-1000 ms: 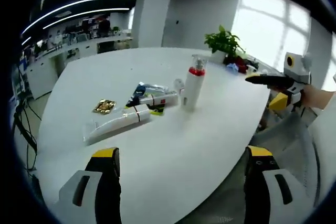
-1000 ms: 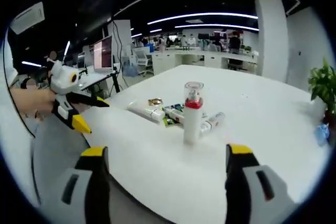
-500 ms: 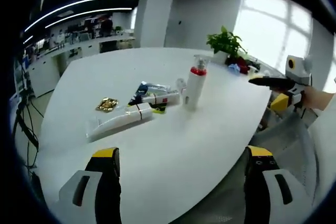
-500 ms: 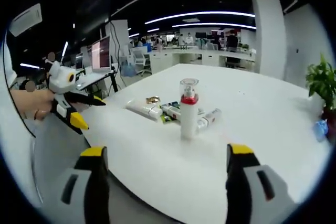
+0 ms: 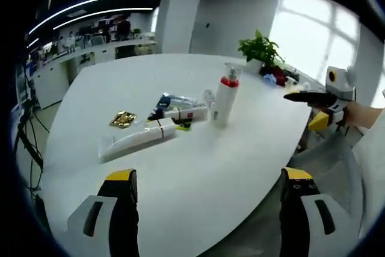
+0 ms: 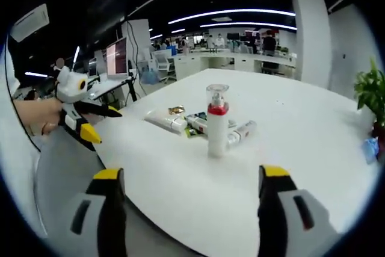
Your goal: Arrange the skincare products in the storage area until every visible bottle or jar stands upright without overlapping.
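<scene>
A white pump bottle (image 5: 223, 100) (image 6: 216, 128) with a red collar and clear cap stands upright near the middle of the white table (image 5: 198, 167) (image 6: 180, 179). Beside it lie a long white tube (image 5: 136, 139) (image 6: 164, 122), a shorter white tube with a red band (image 5: 184, 114) (image 6: 243, 132), a dark blue sachet (image 5: 169, 101) (image 6: 198, 124) and a small gold packet (image 5: 122, 119) (image 6: 176, 110). My left gripper (image 5: 209, 176) (image 6: 108, 126) is open and empty, short of the table's near edge. My right gripper (image 6: 191, 176) (image 5: 301, 109) is open and empty, off the table's other side.
A potted green plant (image 5: 258, 50) (image 6: 372, 91) stands at the table's far edge with small red and blue things next to it. A person's hand (image 6: 33, 118) holds the left gripper. Office desks and monitors (image 6: 117, 59) lie beyond.
Only slight drift of both cameras. The bottle, tubes and packets stay where they were, and both grippers remain open.
</scene>
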A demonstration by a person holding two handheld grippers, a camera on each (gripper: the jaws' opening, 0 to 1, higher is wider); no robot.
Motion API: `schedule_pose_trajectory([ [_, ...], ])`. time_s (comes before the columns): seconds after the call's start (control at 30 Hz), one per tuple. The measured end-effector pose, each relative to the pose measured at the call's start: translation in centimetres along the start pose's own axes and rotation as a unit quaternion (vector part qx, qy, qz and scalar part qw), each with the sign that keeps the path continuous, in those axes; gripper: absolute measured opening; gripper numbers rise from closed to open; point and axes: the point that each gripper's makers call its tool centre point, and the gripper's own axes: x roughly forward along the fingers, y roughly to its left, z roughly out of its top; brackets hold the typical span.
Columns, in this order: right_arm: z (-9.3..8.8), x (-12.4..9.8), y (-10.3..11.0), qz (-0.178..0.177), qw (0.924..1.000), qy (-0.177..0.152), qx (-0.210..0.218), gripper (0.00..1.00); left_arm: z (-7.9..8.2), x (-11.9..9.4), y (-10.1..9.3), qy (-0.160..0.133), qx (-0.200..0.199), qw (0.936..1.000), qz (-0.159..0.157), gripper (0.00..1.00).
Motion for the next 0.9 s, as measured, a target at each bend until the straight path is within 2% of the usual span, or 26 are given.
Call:
schedule_pose_trajectory([
  [0.33,0.8,1.3,-1.4,0.010,0.9998,0.005,-0.019,0.90,0.0,0.0,1.1,0.003,-0.009,0.9999,0.008,0.97],
  [0.9,1.1,3.8,-6.1,0.038,0.9957,0.036,-0.076,0.84,0.2,1.0,2.2,0.009,-0.023,0.9996,0.014,0.97],
])
